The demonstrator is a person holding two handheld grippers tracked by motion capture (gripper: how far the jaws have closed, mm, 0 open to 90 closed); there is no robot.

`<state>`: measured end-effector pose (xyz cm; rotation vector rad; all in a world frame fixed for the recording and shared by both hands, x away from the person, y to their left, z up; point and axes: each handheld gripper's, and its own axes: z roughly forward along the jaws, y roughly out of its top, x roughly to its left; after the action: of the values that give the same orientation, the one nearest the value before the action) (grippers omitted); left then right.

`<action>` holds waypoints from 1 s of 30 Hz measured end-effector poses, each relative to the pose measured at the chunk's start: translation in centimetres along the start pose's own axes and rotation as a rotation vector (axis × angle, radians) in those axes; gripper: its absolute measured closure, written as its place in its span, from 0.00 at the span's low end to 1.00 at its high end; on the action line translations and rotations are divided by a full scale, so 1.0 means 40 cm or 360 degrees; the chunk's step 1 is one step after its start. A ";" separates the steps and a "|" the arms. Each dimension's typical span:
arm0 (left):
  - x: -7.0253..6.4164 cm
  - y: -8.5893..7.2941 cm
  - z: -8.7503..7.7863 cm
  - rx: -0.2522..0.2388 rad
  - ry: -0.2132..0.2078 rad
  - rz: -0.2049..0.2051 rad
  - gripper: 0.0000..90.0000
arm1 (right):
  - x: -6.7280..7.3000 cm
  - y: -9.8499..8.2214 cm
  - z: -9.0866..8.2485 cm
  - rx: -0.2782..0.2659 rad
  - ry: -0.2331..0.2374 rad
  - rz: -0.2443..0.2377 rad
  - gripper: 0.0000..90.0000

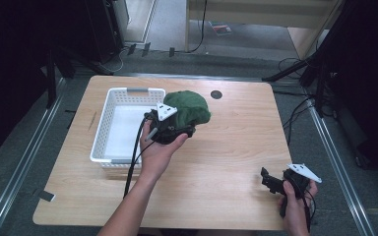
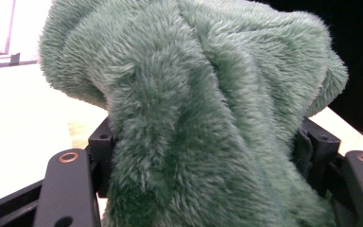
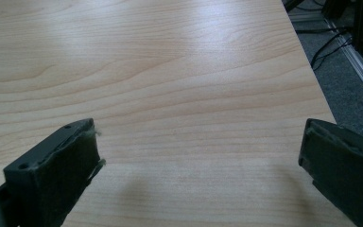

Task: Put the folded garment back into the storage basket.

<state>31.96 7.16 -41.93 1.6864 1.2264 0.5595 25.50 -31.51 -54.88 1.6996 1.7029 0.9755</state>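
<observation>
Left gripper [image 1: 170,129] clamps the green cloth [image 1: 189,107] beside the basket [image 1: 109,105]; right gripper [image 1: 275,184] rests wide, empty. Step appears transfer; next: carry over basket, release.

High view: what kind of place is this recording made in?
Probably a lab or studio recording station: a lone wooden table on grey floor, black stands with loose cables beside it, and metal floor rails.

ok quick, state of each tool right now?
Left tool: shut on the fuzzy green cloth, held beside the white plastic basket.
Right tool: open, holding nothing, over the wooden table.
</observation>
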 end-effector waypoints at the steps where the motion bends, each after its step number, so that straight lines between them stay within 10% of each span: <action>1: 0.000 0.000 0.000 0.0000 0.0000 0.0000 0.33 | 0.000 0.000 0.000 0.0000 -0.0001 0.0001 0.00; 30: 0.195 -0.025 -0.078 -0.0069 0.0236 -0.0113 0.33 | 0.001 -0.001 -0.001 0.0000 -0.0008 -0.0002 0.00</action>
<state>32.10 15.58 -42.64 1.5815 1.3652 0.6727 25.45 -31.46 -54.88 1.6992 1.7008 0.9695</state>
